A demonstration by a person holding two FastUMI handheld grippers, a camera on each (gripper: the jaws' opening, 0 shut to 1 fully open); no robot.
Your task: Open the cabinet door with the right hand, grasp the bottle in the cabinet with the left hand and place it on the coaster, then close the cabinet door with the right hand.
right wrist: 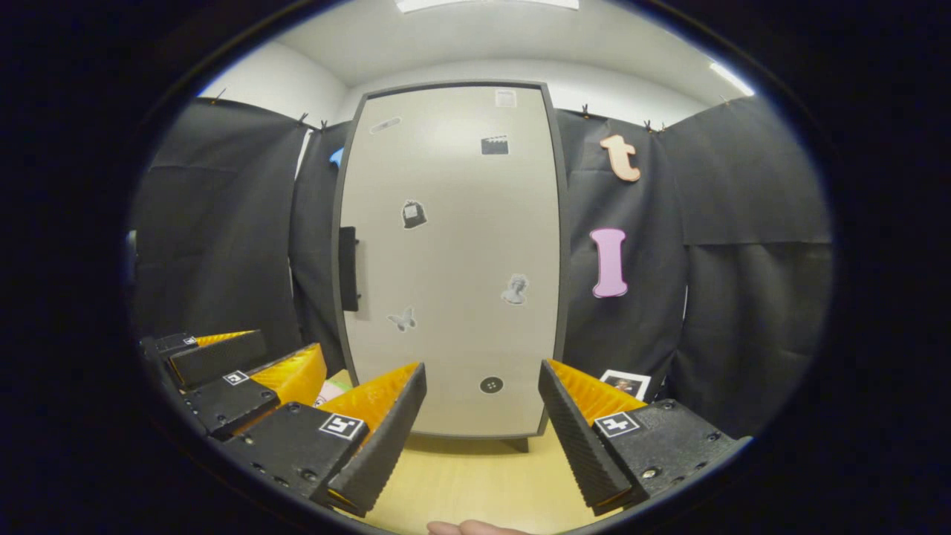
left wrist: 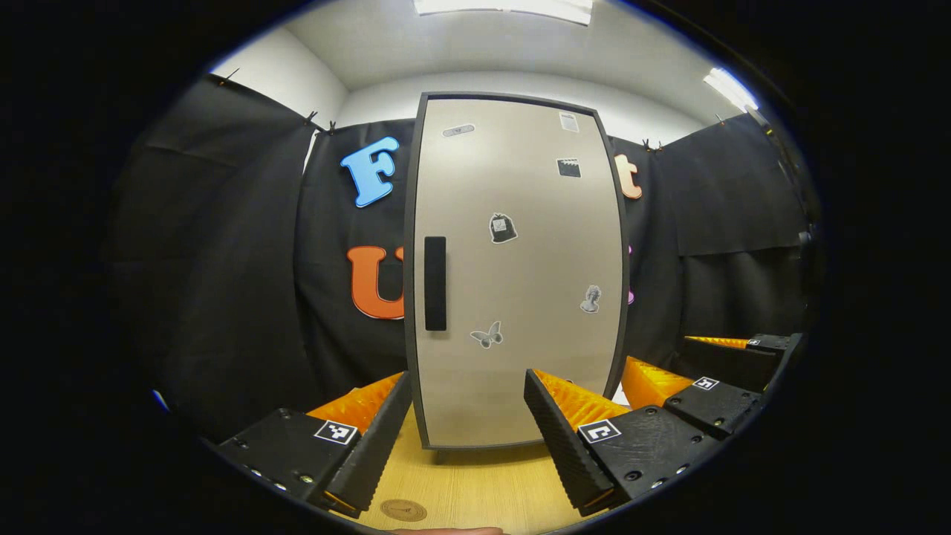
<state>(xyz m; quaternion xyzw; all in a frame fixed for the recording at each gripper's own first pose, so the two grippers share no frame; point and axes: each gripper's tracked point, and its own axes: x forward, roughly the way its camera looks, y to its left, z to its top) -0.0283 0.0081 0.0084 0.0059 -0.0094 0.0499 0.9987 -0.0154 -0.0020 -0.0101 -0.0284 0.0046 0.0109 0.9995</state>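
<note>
The cabinet [left wrist: 520, 245] stands on the wooden table with its beige, stickered door shut, so the bottle is hidden. A black handle [left wrist: 435, 282] runs down the door's left side and also shows in the right gripper view [right wrist: 348, 269]. A round wooden coaster [left wrist: 403, 510] lies on the table near me, just in front of my left gripper [left wrist: 468, 416]. That gripper is open and empty, facing the door's lower part. My right gripper [right wrist: 483, 416] is open and empty too, a short way before the door [right wrist: 453, 260]. Each gripper sees the other beside it: the right gripper [left wrist: 657, 351], the left gripper [right wrist: 290, 345].
The light wooden table [right wrist: 475, 475] runs from me to the cabinet's foot. Black cloth walls close in behind and on both sides. A small picture card [right wrist: 624, 383] sits right of the cabinet, and a pink and green object [right wrist: 332, 389] lies near its left foot.
</note>
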